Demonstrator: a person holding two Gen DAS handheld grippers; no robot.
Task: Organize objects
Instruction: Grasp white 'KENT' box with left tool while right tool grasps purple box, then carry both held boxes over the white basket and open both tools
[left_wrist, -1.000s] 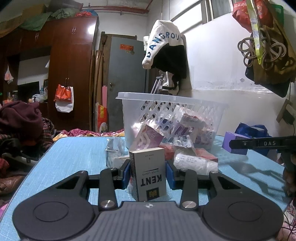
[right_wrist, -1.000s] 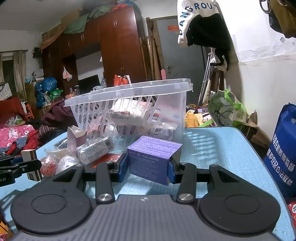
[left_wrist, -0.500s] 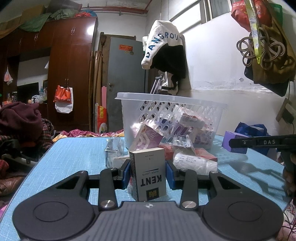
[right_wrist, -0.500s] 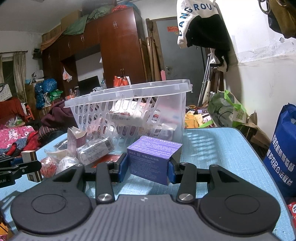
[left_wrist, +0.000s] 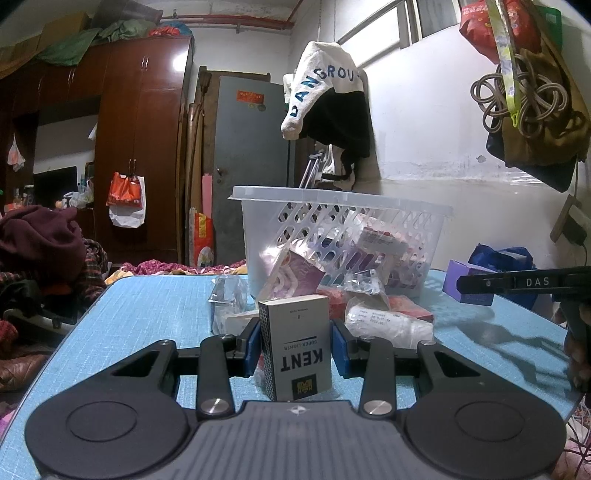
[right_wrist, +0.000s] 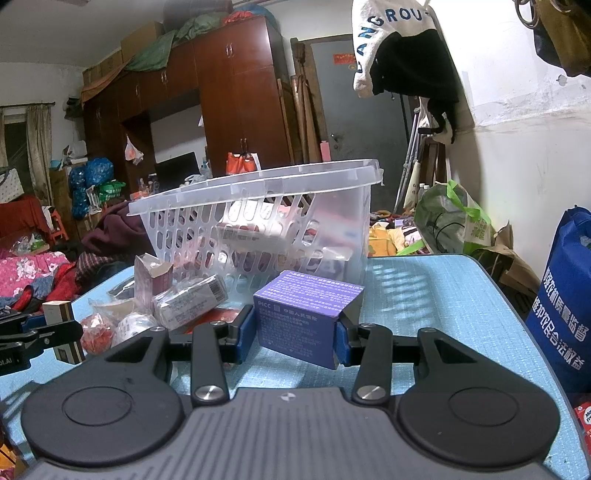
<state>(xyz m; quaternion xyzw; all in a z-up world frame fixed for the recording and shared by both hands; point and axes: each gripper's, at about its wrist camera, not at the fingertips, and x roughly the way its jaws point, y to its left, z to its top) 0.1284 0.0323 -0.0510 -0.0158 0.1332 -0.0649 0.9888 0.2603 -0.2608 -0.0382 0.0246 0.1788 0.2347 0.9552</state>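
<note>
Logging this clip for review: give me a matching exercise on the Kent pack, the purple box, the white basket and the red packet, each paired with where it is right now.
Things:
1. Kent pack
2. purple box
3. white basket
4. red packet

Places:
A. standing on the blue table, holding items
B. clamped in the right gripper
C. lying loose on the table
D. clamped in the left gripper

Pairs: 1-D, 2-B, 3-A, 4-C

White slotted plastic basket (left_wrist: 343, 236) sits on the light-blue table (left_wrist: 147, 306), packets inside; wrapped packets (left_wrist: 384, 321) heaped before it, purple cardboard box (right_wrist: 306, 317) right of those.
</note>
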